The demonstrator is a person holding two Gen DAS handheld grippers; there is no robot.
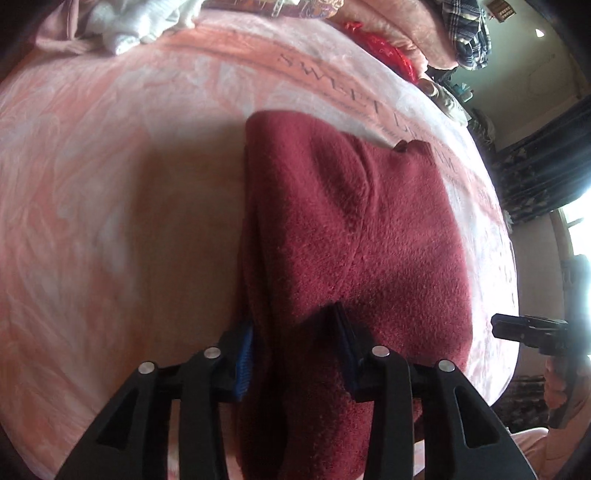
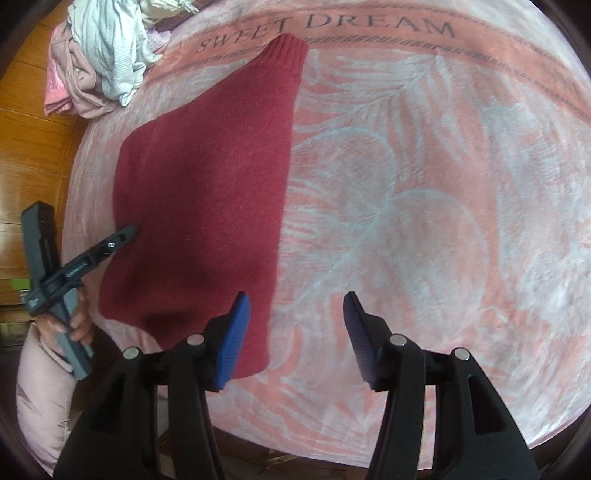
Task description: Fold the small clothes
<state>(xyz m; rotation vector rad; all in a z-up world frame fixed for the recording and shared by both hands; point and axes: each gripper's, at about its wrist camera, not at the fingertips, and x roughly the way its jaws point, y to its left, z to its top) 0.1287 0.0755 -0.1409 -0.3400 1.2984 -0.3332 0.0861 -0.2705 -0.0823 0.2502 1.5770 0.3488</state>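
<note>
A dark red knit garment (image 2: 207, 184) lies folded on the pink blanket (image 2: 424, 203), its ribbed cuff pointing toward the "SWEET DREAM" lettering. In the left wrist view the garment (image 1: 354, 229) fills the centre. My left gripper (image 1: 295, 339) is open, its blue-padded fingers astride the garment's near edge, fabric lying between them. In the right wrist view the left gripper (image 2: 125, 234) touches the garment's left edge. My right gripper (image 2: 297, 332) is open and empty, its left pad (image 2: 232, 339) over the garment's near right corner. It also shows at the right edge of the left wrist view (image 1: 498, 326).
A pile of white and pink clothes (image 2: 107, 59) sits at the blanket's far left corner. Red cloth (image 1: 384, 51) and plaid fabric (image 1: 469, 33) lie at the far side. Wooden floor (image 2: 33, 147) borders the bed on the left.
</note>
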